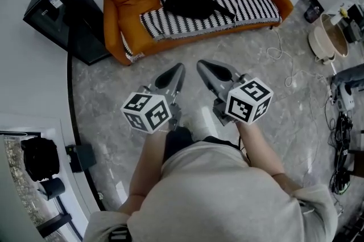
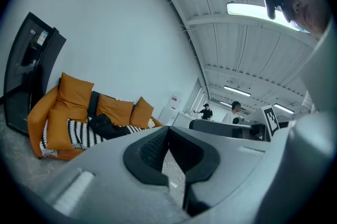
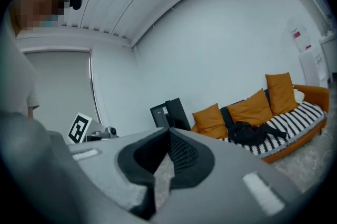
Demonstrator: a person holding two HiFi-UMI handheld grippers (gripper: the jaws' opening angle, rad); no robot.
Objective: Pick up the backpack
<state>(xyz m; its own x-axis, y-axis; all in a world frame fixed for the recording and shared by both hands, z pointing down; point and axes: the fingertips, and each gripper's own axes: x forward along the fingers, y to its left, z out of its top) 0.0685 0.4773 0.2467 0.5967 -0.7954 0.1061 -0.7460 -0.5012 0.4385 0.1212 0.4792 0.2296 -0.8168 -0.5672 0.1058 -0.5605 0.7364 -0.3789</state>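
The black backpack [image 1: 193, 4] lies slumped on a black-and-white striped blanket on the orange sofa [image 1: 122, 30], below three orange cushions. It also shows small and far off in the left gripper view, backpack [image 2: 105, 125], and in the right gripper view, backpack [image 3: 250, 132]. My left gripper [image 1: 178, 70] and right gripper [image 1: 202, 67] are held side by side over the grey marble floor, pointing at the sofa and well short of it. Both have their jaw tips meeting, with nothing between them: left gripper [image 2: 168, 129], right gripper [image 3: 169, 131].
A black cabinet [image 1: 65, 13] stands left of the sofa against the wall. White cables [image 1: 287, 67] trail over the floor to the right, near a round cream tub [image 1: 330, 36] and dark equipment [image 1: 344, 121]. Two people [image 2: 234, 109] stand far off by desks.
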